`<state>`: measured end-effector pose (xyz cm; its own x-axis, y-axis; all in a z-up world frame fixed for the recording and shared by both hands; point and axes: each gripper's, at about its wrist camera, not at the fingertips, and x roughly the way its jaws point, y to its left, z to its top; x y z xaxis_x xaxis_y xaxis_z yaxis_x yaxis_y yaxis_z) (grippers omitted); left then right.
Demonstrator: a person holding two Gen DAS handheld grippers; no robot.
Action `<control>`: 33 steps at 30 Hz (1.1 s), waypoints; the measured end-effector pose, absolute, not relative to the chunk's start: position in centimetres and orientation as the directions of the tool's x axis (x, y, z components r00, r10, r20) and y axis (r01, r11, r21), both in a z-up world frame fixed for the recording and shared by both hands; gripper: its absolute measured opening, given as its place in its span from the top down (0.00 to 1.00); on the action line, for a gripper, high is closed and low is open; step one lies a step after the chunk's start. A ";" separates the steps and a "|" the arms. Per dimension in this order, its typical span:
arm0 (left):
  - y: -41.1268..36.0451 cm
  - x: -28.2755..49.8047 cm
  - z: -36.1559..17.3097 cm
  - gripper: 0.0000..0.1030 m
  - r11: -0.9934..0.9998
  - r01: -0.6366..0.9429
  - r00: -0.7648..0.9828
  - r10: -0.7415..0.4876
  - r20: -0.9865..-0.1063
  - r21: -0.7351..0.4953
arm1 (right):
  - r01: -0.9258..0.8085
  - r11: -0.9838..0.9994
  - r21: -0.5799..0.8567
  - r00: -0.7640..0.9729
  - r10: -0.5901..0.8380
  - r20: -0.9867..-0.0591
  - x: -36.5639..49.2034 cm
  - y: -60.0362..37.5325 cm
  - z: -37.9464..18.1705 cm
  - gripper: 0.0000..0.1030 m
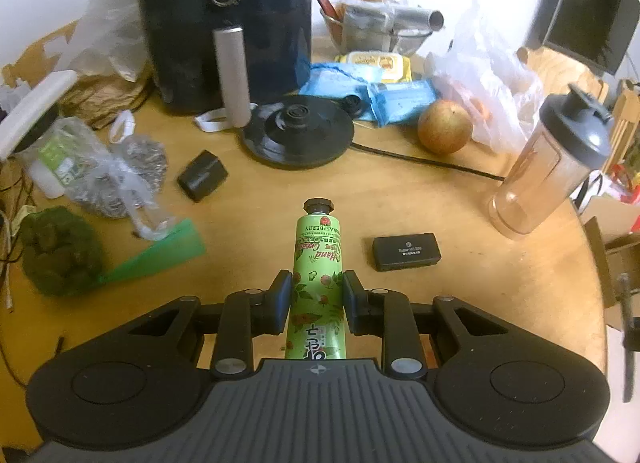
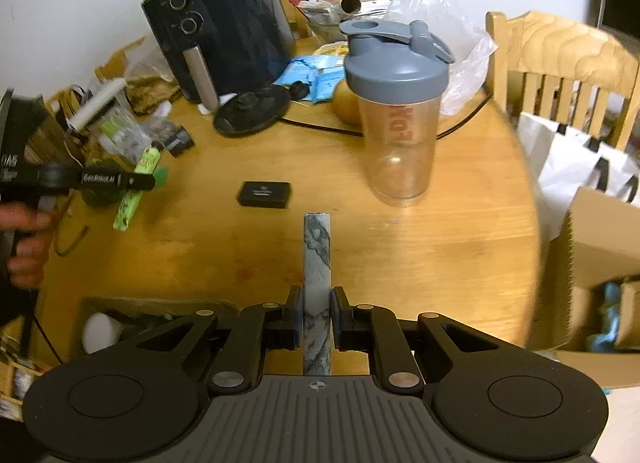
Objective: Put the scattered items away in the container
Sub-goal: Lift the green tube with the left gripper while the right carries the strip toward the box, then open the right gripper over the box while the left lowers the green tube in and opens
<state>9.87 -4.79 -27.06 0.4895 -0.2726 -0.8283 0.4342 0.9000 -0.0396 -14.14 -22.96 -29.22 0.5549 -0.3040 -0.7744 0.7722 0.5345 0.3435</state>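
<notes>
My left gripper (image 1: pixel 317 290) is shut on a green hand cream tube (image 1: pixel 318 247), held above the round wooden table (image 1: pixel 460 303) with its black cap pointing away. In the right wrist view this gripper (image 2: pixel 140 182) shows at the left with the green tube (image 2: pixel 129 209) in it and a hand (image 2: pixel 28 239) behind. My right gripper (image 2: pixel 317 315) is shut on a grey marbled stick (image 2: pixel 317 251), lifted over the table (image 2: pixel 460 243). An open cardboard box (image 2: pixel 600 223) stands off the table's right edge, with something blue inside.
A flat black case (image 1: pixel 406 251) (image 2: pixel 265 194) lies mid-table. A clear shaker bottle (image 2: pixel 396 111) with a grey lid stands beyond it. Behind are a black air fryer (image 1: pixel 224 23), a kettle base (image 1: pixel 298 135), a round fruit (image 1: pixel 444 127), bags and packets. A wooden chair (image 2: pixel 560 59) is at the right.
</notes>
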 end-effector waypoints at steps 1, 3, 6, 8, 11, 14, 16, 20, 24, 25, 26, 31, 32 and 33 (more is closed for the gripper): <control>-4.5 9.6 -26.8 0.74 0.901 0.432 0.492 -0.274 -0.826 -0.042 | 0.768 0.529 0.361 0.565 -0.295 -0.770 -14.0 -23.0 -29.2 0.84; -3.9 9.0 -26.1 0.74 0.903 0.427 0.498 -0.278 -0.821 -0.047 | 0.758 0.526 0.387 0.584 -0.280 -0.762 -13.6 -22.9 -29.1 0.84; -3.0 8.1 -25.2 0.74 0.906 0.420 0.506 -0.283 -0.815 -0.054 | 0.736 0.521 0.431 0.614 -0.247 -0.750 -13.0 -22.8 -29.0 0.84; -2.5 7.5 -24.6 0.74 0.907 0.416 0.508 -0.287 -0.812 -0.061 | 0.720 0.519 0.461 0.635 -0.223 -0.739 -12.6 -22.6 -29.0 0.84; -1.8 6.4 -24.0 0.74 0.910 0.407 0.511 -0.294 -0.808 -0.074 | 0.699 0.508 0.502 0.661 -0.192 -0.726 -12.1 -22.4 -29.0 0.84; -1.3 5.3 -23.5 0.74 0.913 0.398 0.511 -0.299 -0.806 -0.087 | 0.683 0.495 0.538 0.680 -0.160 -0.716 -11.7 -22.2 -29.2 0.84; -1.1 4.5 -23.3 0.74 0.915 0.393 0.511 -0.300 -0.806 -0.091 | 0.673 0.491 0.553 0.688 -0.140 -0.712 -11.4 -22.0 -29.3 0.84; -0.7 2.9 -23.4 0.74 0.915 0.388 0.501 -0.308 -0.809 -0.108 | 0.659 0.501 0.561 0.691 -0.109 -0.714 -10.9 -21.4 -29.5 0.84; -0.3 1.3 -23.5 0.74 0.918 0.375 0.492 -0.316 -0.811 -0.129 | 0.646 0.512 0.566 0.694 -0.084 -0.715 -10.4 -20.9 -29.7 0.84; -0.2 0.9 -23.6 0.74 0.918 0.373 0.490 -0.321 -0.811 -0.138 | 0.645 0.516 0.564 0.692 -0.081 -0.717 -10.3 -20.7 -29.7 0.84; -0.1 0.6 -23.6 0.74 0.916 0.374 0.487 -0.328 -0.810 -0.146 | 0.644 0.519 0.562 0.691 -0.079 -0.719 -10.2 -20.6 -29.7 0.84; 0.2 -1.1 -23.7 0.74 0.899 0.397 0.467 -0.372 -0.803 -0.186 | 0.634 0.540 0.553 0.687 -0.065 -0.724 -9.8 -20.2 -29.8 0.84; 0.3 -1.3 -23.7 0.74 0.896 0.400 0.463 -0.378 -0.802 -0.191 | 0.632 0.543 0.554 0.687 -0.061 -0.724 -9.7 -20.1 -29.8 0.84; 0.3 -1.6 -23.8 0.74 0.894 0.403 0.460 -0.383 -0.801 -0.196 | 0.631 0.545 0.553 0.686 -0.058 -0.726 -9.6 -20.0 -29.9 0.84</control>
